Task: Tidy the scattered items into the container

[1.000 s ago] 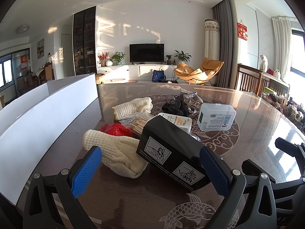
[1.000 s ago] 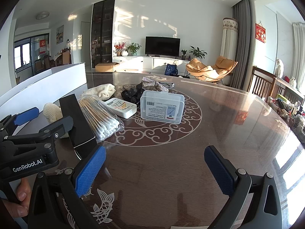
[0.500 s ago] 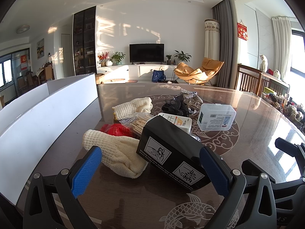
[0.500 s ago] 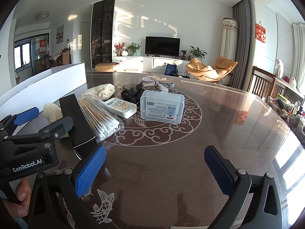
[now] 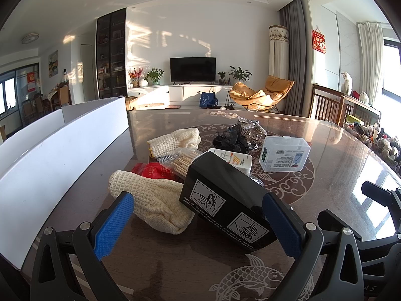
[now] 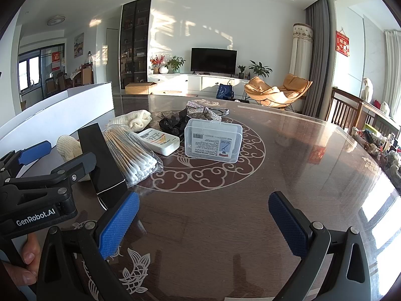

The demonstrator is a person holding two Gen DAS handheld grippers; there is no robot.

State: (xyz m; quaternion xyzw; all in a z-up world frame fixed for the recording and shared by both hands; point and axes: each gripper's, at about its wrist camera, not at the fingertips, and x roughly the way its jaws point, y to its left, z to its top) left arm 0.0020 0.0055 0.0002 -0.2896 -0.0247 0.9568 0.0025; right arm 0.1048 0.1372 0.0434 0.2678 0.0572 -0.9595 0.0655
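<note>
Both sets of jaws were wide apart, gripping nothing. The black box [image 5: 226, 207] lay on the counter [image 6: 213, 213] right ahead of the left gripper [image 5: 198, 228], long axis slanting across its jaws; right gripper [image 6: 203, 223] was farther off.

"GenRobot.AI" reads in white on the left gripper [image 6: 35, 155] body, beside the black box [image 5: 225, 200]. On that box's side, white print runs "Simply run cold water over this bar and…", the rest too small, set between a hands pictogram and a brush-style character mark. The clear plastic case [image 5: 284, 156] behind the box carries a barcode label; its wording is unreadable.
</note>
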